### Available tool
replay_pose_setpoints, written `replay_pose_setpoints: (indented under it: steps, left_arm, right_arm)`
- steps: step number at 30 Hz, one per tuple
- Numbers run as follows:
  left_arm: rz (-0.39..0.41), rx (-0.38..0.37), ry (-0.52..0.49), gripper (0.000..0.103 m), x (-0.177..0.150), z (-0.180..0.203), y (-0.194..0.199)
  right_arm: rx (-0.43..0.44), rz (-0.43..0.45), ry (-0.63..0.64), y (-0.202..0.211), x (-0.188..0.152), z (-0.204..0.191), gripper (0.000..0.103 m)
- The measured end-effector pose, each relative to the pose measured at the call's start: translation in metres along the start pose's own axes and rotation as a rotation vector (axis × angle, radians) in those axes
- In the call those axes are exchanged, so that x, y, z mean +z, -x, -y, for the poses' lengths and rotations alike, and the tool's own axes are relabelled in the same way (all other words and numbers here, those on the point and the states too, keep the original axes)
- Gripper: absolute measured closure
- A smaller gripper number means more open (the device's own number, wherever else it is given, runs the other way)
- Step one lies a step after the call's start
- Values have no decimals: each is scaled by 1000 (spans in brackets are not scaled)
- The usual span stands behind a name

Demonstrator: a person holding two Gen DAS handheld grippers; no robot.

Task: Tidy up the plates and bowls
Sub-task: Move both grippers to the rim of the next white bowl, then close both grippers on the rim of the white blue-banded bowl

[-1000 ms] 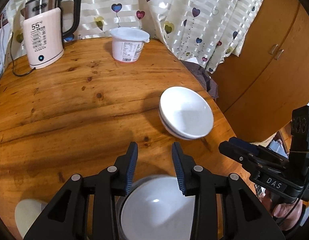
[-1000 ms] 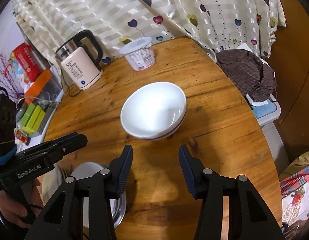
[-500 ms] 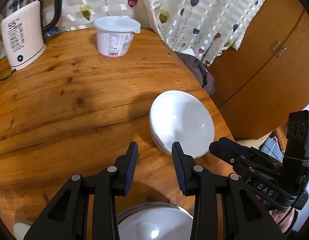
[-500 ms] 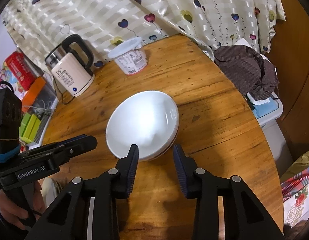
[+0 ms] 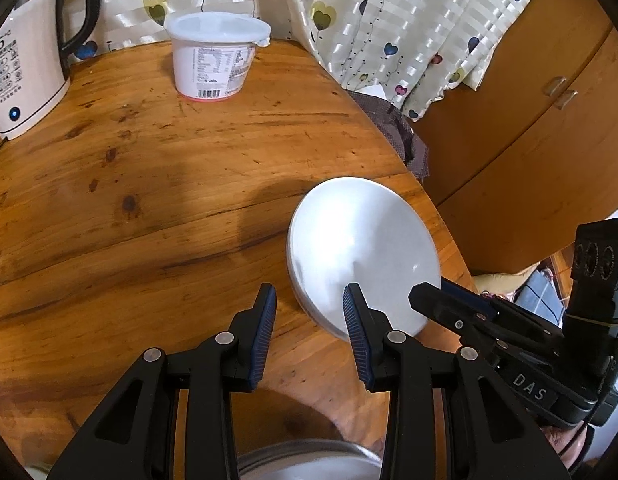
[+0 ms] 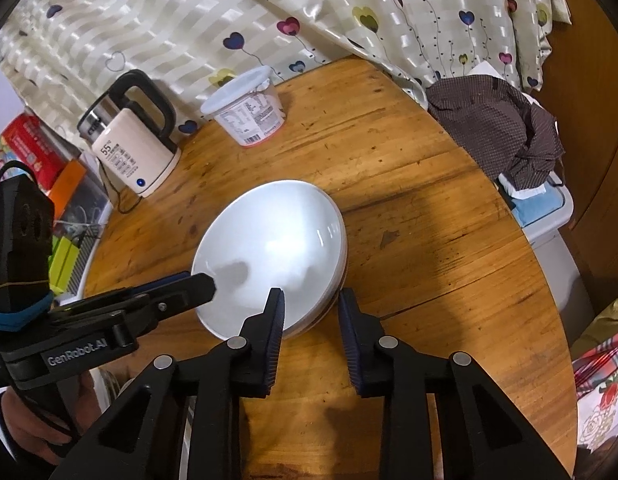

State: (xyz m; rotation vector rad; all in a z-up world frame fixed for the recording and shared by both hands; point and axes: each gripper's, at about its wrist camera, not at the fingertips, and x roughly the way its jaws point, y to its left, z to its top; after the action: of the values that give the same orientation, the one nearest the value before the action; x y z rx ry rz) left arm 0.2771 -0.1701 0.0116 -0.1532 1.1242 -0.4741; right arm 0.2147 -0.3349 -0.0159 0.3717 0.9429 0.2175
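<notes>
Both grippers have closed in on the stacked white bowls (image 6: 275,256), which sit near the tabletop (image 5: 157,184) edge — a second ago the stack lay well ahead. Right gripper (image 6: 311,314) jaws have just been narrowing and now straddle the near rim, pads not visibly pressing yet. Left gripper (image 5: 309,318) stays partly apart, empty, one finger over the rim. Grasp looks imminent. Bowls appear empty; lidded yogurt tub (image 5: 213,62) contents hidden. A metal plate (image 5: 309,462) rim shows below — seemingly empty.
</notes>
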Motion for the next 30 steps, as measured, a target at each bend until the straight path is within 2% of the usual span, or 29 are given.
replay_pose_setpoints:
  steps: [1,4,30]
  left_arm:
    - [-2,-2,0,72,0,0,-2]
    - [-6,-10,-2,74,0,1,-6]
    - [53,27,-29,74,-10,12,21]
  right_arm:
    - [1,1,0,0,0,1,77]
    - [0,2,2,-1,1,1,79]
    - [4,44,42,22,-3,-14,79]
